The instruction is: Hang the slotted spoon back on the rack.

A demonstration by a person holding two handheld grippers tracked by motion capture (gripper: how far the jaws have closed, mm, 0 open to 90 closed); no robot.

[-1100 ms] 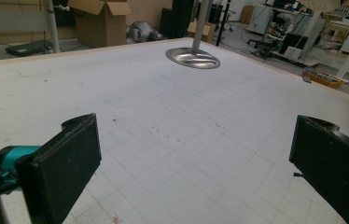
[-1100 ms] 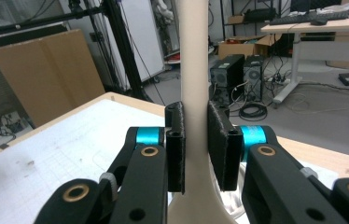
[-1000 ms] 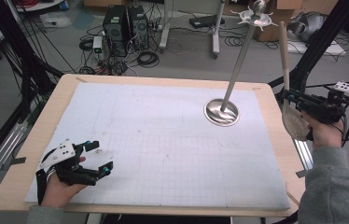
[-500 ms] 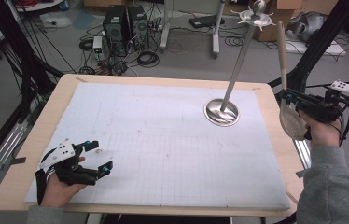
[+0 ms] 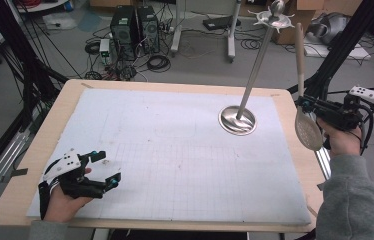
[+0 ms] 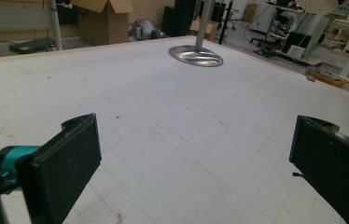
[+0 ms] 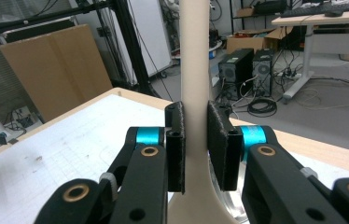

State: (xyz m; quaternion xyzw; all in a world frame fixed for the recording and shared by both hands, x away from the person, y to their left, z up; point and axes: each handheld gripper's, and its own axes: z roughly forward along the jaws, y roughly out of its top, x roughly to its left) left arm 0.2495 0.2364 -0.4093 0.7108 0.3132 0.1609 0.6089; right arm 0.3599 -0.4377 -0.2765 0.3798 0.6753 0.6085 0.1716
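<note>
1. Starting at the near edge in the high view, we see the left gripper (image 5: 106,169) resting low on the near left part of the tabletop (image 5: 175,150), held in the person's left hand (image 5: 62,202).
2. Its fingers (image 6: 65,163) stand wide apart in the left gripper view, with nothing between them but the white gridded sheet (image 6: 186,140) that covers the tabletop.
3. Farther along that same view, we see the round metal base (image 6: 196,56) of a stand sitting flat on the sheet, well apart from the left gripper.
4. At the right edge of the tabletop, we see the right gripper (image 5: 307,106) held level above the wooden rim, the person's right hand (image 5: 345,142) in a grey sleeve (image 5: 355,200) behind it.
5. Its fingers (image 7: 175,140) are drawn narrow and clamp the handle of a pale slotted spoon (image 7: 196,70), one pad on each side, as the right gripper view shows.
6. The spoon (image 5: 308,127) stands upright: its perforated bowl hangs below the gripper, just beside the tabletop's right rim, and its handle rises above.
7. Beyond it, the metal stand (image 5: 255,70) leans up from its base (image 5: 237,120) on the far right part of the sheet to a small pronged top, near the spoon's handle but apart from it.
8. Farthest back, we see computer towers (image 5: 135,25) and loose cables on the floor.
</note>
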